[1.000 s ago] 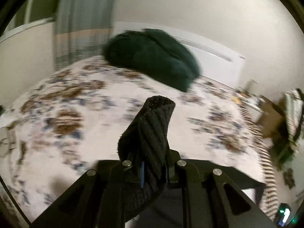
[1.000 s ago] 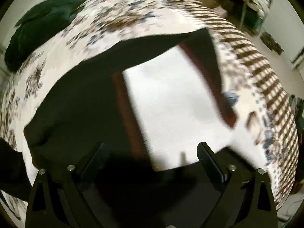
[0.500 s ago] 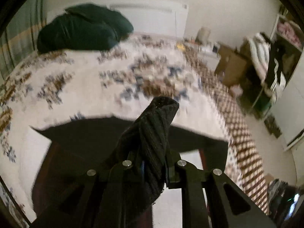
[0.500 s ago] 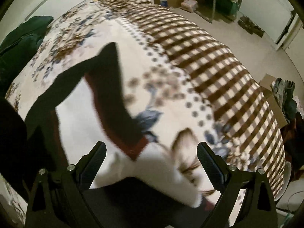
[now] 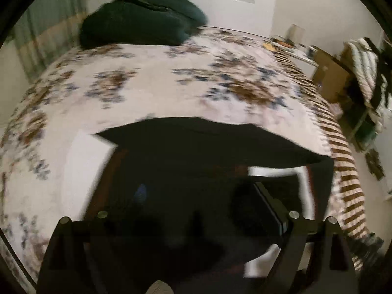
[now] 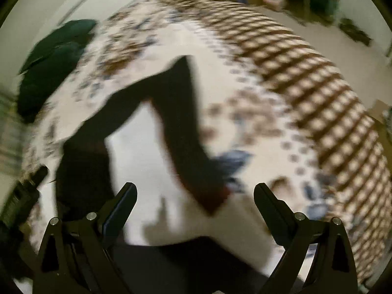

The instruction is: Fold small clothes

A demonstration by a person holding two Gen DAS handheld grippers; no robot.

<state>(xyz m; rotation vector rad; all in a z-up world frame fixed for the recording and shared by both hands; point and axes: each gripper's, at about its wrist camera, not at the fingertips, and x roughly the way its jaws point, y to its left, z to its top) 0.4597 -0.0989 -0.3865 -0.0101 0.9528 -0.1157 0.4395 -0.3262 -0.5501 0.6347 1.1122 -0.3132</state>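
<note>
One garment sleeve (image 6: 181, 122), right view only

no text, label or number can be read.

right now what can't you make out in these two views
- Left wrist view: motion blur and darkness merge the black garment with the left tongs; their left finger and any cloth between them are unreadable, though they have just been opening.
- Right wrist view: blur smears the garment's red-edged end; its type is unclear.
- The dark object at the left edge is cut off.
- The bedspread pattern is smeared.
</note>
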